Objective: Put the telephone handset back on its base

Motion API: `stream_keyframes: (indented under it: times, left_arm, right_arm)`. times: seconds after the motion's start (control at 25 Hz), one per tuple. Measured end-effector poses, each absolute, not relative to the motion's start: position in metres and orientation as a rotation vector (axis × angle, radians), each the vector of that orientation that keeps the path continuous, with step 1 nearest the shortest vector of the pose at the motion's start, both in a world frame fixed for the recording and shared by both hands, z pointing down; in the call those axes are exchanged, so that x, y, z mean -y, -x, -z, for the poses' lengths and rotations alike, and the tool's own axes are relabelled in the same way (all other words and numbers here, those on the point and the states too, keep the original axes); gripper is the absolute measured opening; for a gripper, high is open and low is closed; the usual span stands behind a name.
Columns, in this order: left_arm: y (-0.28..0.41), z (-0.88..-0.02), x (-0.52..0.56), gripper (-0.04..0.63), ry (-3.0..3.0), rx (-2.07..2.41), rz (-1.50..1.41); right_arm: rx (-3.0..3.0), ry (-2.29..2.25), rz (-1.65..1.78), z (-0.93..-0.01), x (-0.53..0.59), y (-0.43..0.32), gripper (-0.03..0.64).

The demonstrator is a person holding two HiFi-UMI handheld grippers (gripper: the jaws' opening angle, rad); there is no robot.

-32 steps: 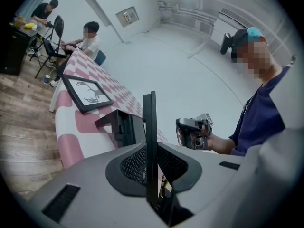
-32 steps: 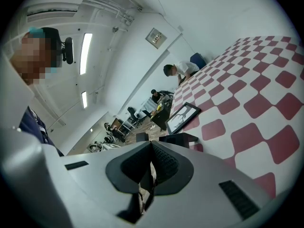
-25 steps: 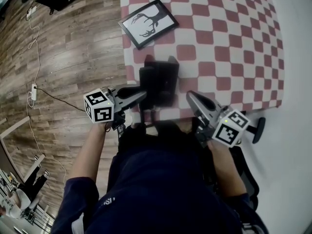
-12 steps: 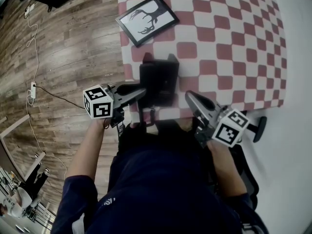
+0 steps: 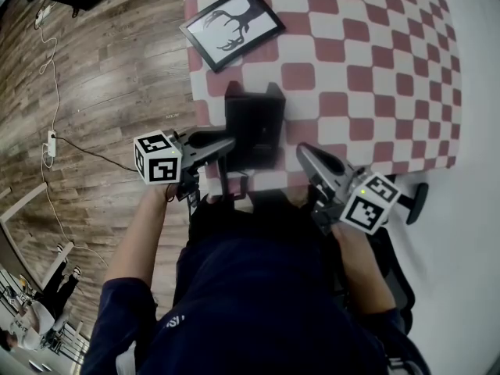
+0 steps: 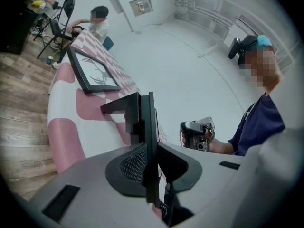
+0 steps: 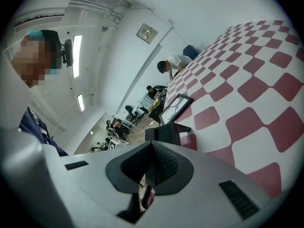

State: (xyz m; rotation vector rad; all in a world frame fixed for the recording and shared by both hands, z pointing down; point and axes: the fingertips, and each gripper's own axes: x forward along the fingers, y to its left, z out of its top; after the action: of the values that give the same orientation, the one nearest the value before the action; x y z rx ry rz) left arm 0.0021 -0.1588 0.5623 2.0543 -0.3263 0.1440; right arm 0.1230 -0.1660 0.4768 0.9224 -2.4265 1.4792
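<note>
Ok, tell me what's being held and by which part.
The left gripper clamps the black telephone by a thin edge; the right gripper holds nothing.

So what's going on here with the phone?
A person works two hand-held claws at a checkered table. The left claw is clamped on a thin black edge of the phone at the table's near edge. The right claw is shut on nothing, beside it. A picture lies further back.
</note>
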Motion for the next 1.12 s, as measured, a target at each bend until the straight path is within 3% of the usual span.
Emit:
stream_keyframes:
  times: [0.76,1.12]
  left_arm:
    - [0.002,-0.573,0.165,0.12,-2.06,0.425,-0.241]
    - [0.008,-0.56,0.162,0.181,-2.1,0.501,-0.285]
  right_arm:
    - [2.41,-0.913,-1.514,-0.486,0.17,-0.124,0.017]
    - [2.44,-0.919,-1.489,-0.475,0.171,-0.12,0.017]
